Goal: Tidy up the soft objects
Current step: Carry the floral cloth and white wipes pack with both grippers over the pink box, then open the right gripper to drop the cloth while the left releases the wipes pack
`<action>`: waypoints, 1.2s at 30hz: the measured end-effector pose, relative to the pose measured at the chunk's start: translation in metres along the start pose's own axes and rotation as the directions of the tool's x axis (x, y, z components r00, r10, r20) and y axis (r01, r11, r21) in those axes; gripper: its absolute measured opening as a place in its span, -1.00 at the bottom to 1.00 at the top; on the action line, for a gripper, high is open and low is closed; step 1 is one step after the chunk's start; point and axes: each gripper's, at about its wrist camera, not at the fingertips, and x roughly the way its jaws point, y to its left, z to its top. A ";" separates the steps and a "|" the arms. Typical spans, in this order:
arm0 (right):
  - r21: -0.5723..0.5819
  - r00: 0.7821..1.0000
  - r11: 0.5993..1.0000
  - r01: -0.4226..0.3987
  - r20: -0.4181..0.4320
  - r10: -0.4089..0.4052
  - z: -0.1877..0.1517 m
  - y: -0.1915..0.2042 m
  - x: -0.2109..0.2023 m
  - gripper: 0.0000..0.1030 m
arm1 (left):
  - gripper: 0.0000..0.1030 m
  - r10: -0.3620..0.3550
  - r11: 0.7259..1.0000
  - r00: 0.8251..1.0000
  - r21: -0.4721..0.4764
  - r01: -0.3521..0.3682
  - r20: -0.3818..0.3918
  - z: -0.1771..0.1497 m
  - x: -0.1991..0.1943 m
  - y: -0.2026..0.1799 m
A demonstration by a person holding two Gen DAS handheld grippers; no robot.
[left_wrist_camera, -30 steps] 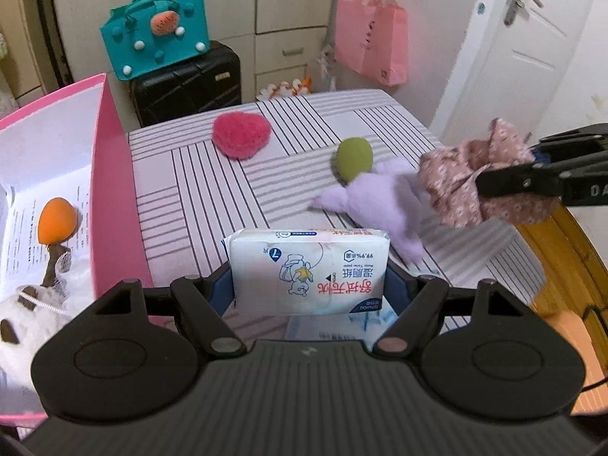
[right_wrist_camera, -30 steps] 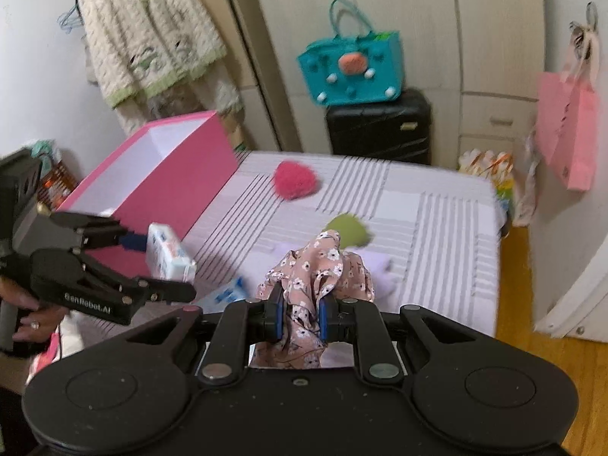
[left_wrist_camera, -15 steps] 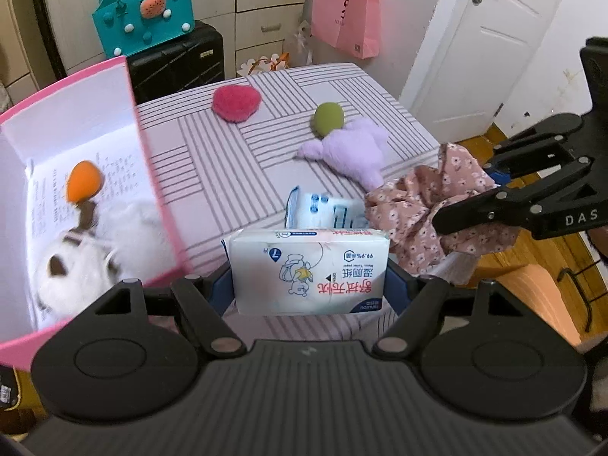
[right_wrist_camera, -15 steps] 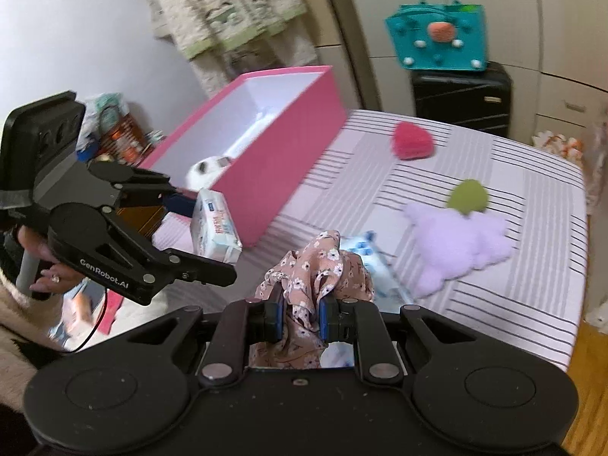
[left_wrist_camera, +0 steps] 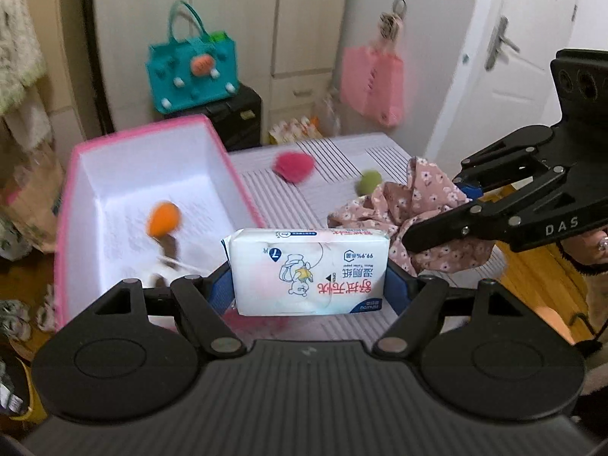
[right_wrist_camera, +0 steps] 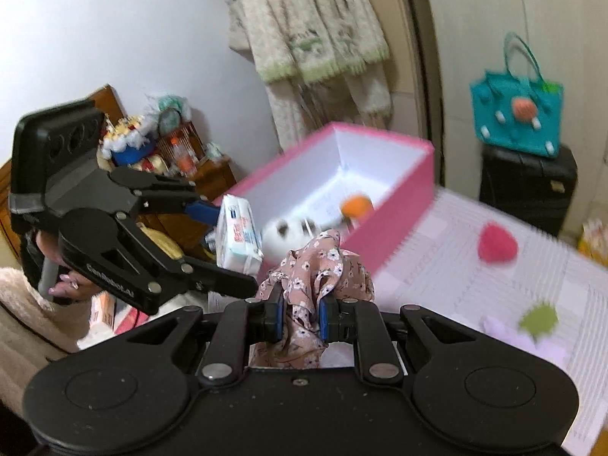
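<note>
Left wrist showed my jaws gripping the tissues [left_wrist_camera: 309,271], right's clenching the cloth [right_wrist_camera: 315,285]; trailing cloth could snag the box [left_wrist_camera: 243,186] rim.

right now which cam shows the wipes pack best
The left wrist view: the wipes pack faces the camera, label readable, clamped in the left gripper. The right wrist view shows the pack small, angled and blurred.

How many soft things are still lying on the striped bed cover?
3 visible: the pink heart cushion near the far edge, the green ball, and the purple plush touching it. Others may be hidden behind the claws.
</note>
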 end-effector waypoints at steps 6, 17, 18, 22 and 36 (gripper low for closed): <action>-0.065 0.997 0.998 0.018 0.073 -0.013 0.038 -0.007 0.037 -0.61 | 0.49 0.086 0.996 0.996 -0.031 -0.085 0.035 0.019 0.014 0.040; -0.040 0.996 0.995 0.086 0.035 -0.085 0.117 -0.061 0.142 -0.60 | 0.49 0.260 0.962 0.964 -0.077 -0.264 -0.060 0.071 0.098 0.125; -0.042 0.996 0.995 0.089 0.018 -0.088 0.121 -0.065 0.150 -0.60 | 0.49 0.274 0.958 0.959 -0.065 -0.279 -0.074 0.074 0.106 0.132; -0.028 0.993 0.994 0.103 -0.050 -0.105 0.133 -0.077 0.183 -0.59 | 0.49 0.295 0.955 0.945 0.029 -0.294 -0.140 0.081 0.134 0.149; -0.067 0.974 0.984 0.164 -0.147 -0.173 0.137 -0.081 0.242 -0.48 | 0.50 0.383 0.857 0.904 0.438 -0.271 -0.191 0.073 0.172 0.134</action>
